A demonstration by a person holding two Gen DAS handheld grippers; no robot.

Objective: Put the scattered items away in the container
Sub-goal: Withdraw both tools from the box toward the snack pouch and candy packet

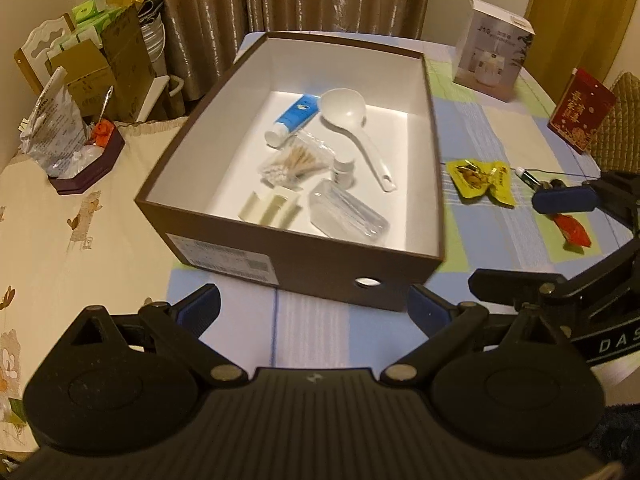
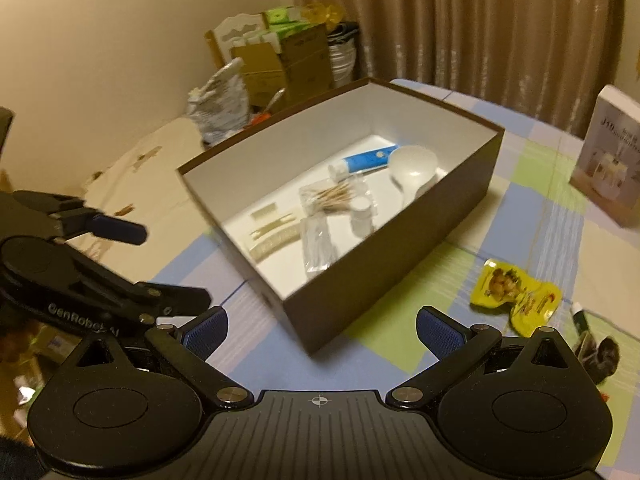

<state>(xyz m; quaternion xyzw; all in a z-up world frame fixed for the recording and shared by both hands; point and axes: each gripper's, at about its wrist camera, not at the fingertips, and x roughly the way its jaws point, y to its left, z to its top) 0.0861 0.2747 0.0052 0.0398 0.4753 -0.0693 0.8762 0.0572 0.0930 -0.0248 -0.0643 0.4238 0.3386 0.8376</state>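
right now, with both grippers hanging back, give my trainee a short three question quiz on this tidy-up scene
1. True or false: the white plastic ladle lies inside the brown cardboard box.
2. Multiple choice: where is the crumpled yellow snack packet? A) in the box B) on the checked tablecloth to the right of the box C) held in the right gripper
3. Fill the gap: the fingers of the left gripper are ___ and hold nothing.

Key: 1 true; 2 B; 3 open.
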